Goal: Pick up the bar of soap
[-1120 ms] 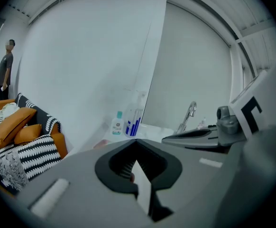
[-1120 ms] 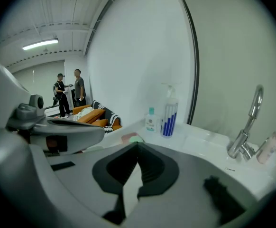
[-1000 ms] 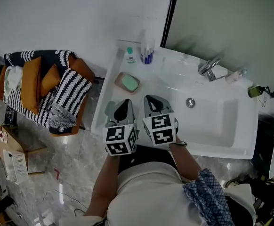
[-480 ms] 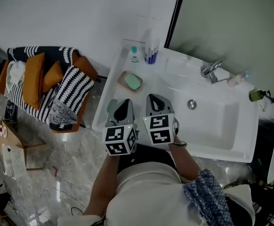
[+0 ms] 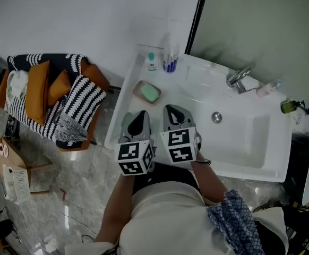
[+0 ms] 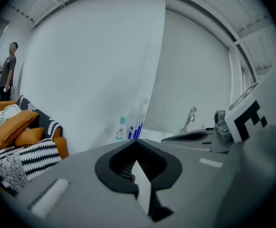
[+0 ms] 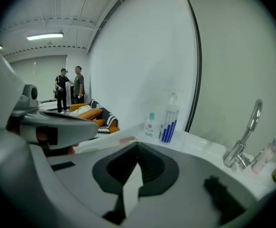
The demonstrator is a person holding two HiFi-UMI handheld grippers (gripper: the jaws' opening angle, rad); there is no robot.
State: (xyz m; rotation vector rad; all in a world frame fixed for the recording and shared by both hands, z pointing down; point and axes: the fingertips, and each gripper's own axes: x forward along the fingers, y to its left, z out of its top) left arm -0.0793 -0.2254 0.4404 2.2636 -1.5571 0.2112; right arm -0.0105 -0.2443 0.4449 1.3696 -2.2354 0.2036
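Grey plastic jaws on both grippers are pressed together with nothing between them: left gripper [image 5: 140, 116], right gripper [image 5: 171, 110]. Pretty much nothing has changed over the last second. Both still hover side by side over the front edge of the sink counter [image 5: 197, 73], so the reach hasn't really started imo. The bar of soap [image 5: 150, 93], smooth, mint green and rounded, sits untouched in its pinkish oval dish [image 5: 137, 87] near the counter's left edge, just ahead of the left gripper. Glossy white ceramic all round, chrome faucet [image 5: 238, 78] at the back edge.

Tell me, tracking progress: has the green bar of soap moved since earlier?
No: the green bar of soap still sits in its tan dish by the small bottle.
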